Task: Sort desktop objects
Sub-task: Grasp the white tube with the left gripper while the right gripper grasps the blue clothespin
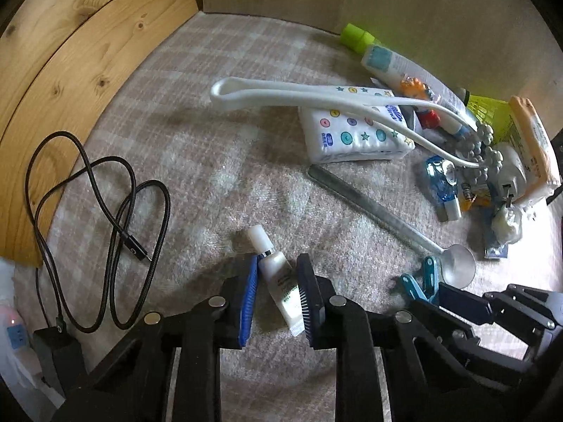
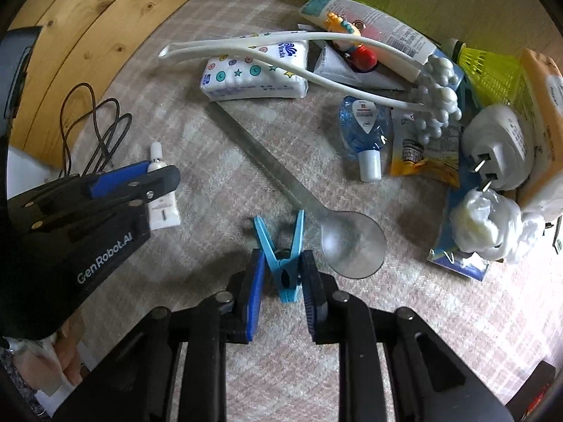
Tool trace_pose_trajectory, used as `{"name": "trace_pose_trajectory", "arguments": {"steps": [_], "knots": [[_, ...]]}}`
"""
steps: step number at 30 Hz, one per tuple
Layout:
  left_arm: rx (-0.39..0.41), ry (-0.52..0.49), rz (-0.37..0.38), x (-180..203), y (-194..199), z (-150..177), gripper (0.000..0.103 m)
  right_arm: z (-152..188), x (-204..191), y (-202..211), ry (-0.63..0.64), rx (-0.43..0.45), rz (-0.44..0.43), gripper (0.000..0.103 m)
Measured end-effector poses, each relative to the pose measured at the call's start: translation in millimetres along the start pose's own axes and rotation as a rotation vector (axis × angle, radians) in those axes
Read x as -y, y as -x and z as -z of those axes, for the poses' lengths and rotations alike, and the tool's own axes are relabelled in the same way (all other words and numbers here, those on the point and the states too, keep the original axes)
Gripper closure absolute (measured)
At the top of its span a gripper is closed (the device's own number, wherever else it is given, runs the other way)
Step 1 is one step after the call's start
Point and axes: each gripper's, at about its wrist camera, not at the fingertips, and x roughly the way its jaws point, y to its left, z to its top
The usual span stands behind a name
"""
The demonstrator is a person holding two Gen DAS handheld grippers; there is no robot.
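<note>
Both hand-held grippers point down at a plaid, woven cloth [image 2: 440, 316] covering a desktop edged by knotty pine boards [image 1: 70, 52]. On the left gripper [image 1: 276, 277], black jaws with ribbed blue pads have a small white squeeze tube [image 1: 278, 281] lying slantwise between them; the pads sit at its sides, but whether they press it cannot be told. On the right gripper [image 2: 281, 274], matching pads flank the hinge end of a light blue plastic clothespin [image 2: 283, 260], its two prongs splayed forward; contact there is equally unclear.

Just beside the clothespin lies a long grey spoon [image 2: 352, 246] with a round bowl. Beyond it a soft tissue pack [image 2: 257, 74] printed with dots and stars lies under a curved white massager [image 2: 299, 66] tipped with clustered beads. Near these are a green-capped lotion tube [image 2: 369, 21], a clear blue sanitizer bottle [image 2: 364, 126], a white plug adapter [image 2: 499, 147] and crumpled white plastic [image 2: 485, 225]. A braided black cable [image 1: 116, 232] loops at the left by the boards.
</note>
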Motion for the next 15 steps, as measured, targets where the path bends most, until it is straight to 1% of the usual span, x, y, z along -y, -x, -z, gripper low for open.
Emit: {"name": "trace_pose_trajectory", "arguments": {"steps": [2, 3, 5, 8, 15], "knots": [[0.002, 0.000, 0.010, -1.9, 0.4, 2.4, 0.084, -4.9, -6.4, -5.7, -0.005, 0.001, -0.005, 0.083], [0.002, 0.001, 0.017, -3.5, 1.0, 4.3, 0.084, 2.2, 3.2, -0.8, -0.006, 0.000, -0.010, 0.083], [0.002, 0.003, 0.033, -13.2, 4.3, 12.7, 0.085, 10.2, 5.0, 0.5, -0.017, -0.002, -0.022, 0.083], [-0.004, 0.012, 0.069, -19.9, 6.7, 16.5, 0.088, 18.9, 10.7, 5.4, -0.035, 0.002, -0.033, 0.083], [0.019, -0.007, 0.125, -14.5, 26.0, 38.8, 0.088, 54.4, 36.7, 36.4, -0.107, 0.050, -0.057, 0.083]]}}
